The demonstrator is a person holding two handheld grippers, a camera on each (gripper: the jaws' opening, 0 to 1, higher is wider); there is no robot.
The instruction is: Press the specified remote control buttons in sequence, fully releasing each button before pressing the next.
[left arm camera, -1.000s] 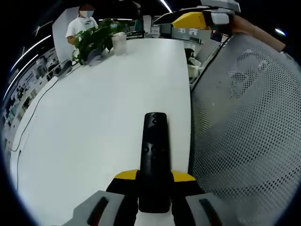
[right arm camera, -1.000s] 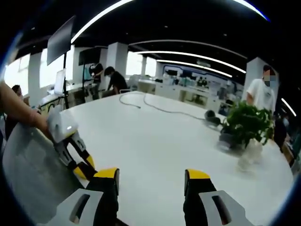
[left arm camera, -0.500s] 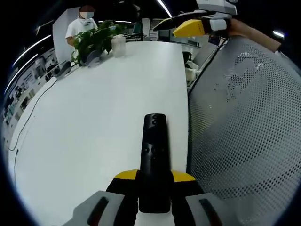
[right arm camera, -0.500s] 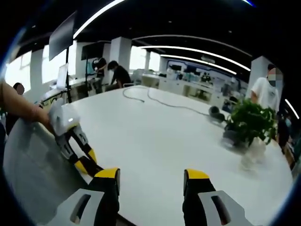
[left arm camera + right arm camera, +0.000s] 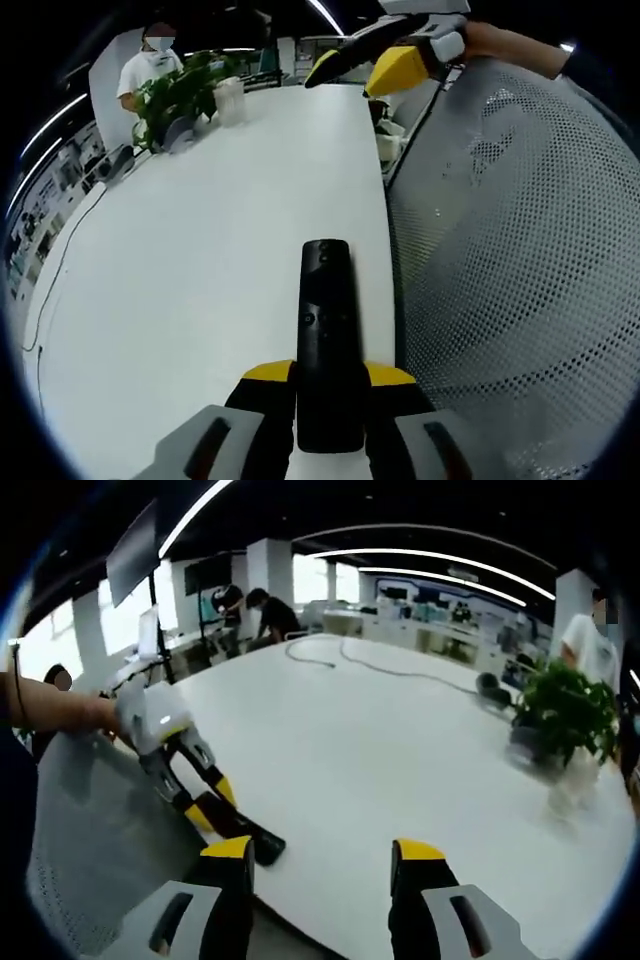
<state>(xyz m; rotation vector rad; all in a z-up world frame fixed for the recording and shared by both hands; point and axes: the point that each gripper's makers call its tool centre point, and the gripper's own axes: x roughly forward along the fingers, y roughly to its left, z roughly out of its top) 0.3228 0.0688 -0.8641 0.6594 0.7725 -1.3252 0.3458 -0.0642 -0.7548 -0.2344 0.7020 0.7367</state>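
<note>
A black remote control (image 5: 327, 330) points away from me over the white table (image 5: 200, 230), its near end clamped between the yellow-tipped jaws of my left gripper (image 5: 328, 385). Small buttons show on its upper half. In the right gripper view the same remote (image 5: 255, 842) pokes out past the left gripper (image 5: 205, 800), low at the left by the table edge. My right gripper (image 5: 322, 865) is open with nothing between its jaws, above the table. It appears as the right gripper (image 5: 385, 55) at the top of the left gripper view, far from the remote.
A grey mesh chair back (image 5: 510, 270) stands against the table's edge. A potted plant (image 5: 565, 705) and a pale vase (image 5: 228, 100) sit far along the table, with a black cable (image 5: 400, 670) and headphones (image 5: 492, 685). People stand in the background.
The right gripper has come lower and closer over the table, so the left gripper and remote tip now loom larger in its view. The left gripper keeps holding the remote.
</note>
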